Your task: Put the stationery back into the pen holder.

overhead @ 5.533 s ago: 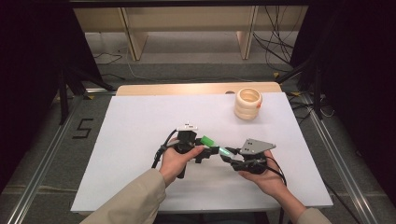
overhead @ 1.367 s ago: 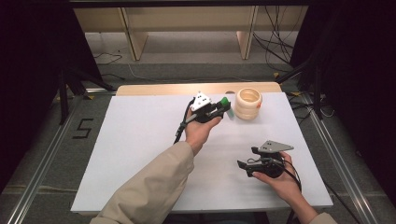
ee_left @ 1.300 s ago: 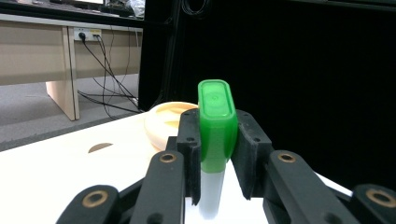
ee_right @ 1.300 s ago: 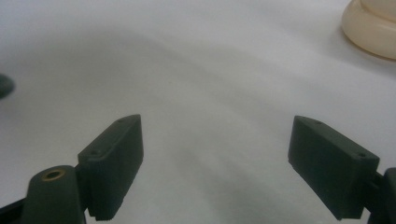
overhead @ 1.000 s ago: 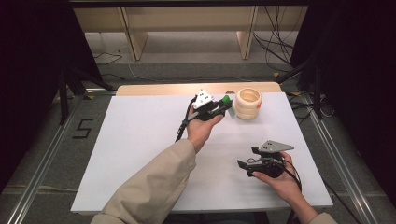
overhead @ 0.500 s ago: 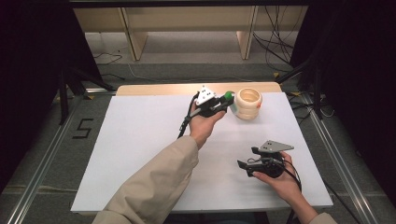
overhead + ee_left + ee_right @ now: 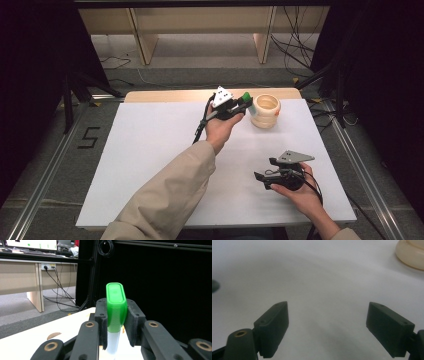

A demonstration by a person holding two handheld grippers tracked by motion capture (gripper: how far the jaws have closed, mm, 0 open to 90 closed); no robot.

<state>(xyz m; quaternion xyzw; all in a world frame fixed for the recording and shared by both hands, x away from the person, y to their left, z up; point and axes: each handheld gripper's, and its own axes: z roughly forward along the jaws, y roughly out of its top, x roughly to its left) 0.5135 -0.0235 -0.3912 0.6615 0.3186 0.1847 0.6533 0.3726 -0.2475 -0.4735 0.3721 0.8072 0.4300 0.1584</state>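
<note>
While your left gripper [image 7: 239, 102] hangs above the far edge of the table [image 7: 150, 150], its jaws are clamped on a green-capped marker [image 7: 115, 305]; in the left gripper view the two black pads press on either side of the green cap, and the white barrel runs down between them toward the gripper body; the capped end points away from you, toward the dark curtain beyond the table; in the high view the green tip sits just beside the cream ribbed cup [image 7: 264, 110], close to its rim on the side nearer the table's middle, though you cannot tell from these views whether the two touch; the cup stands upright near the far edge, a little right of centre, with its mouth open upward. Your right gripper [image 7: 327, 330] rests low over the near right part of the table, well apart from the cup and the marker; its jaws stand wide with only bare white tabletop between them; the cup's base shows at the far corner of the right gripper view; your right hand [image 7: 300, 187] cradles it from below.
</note>
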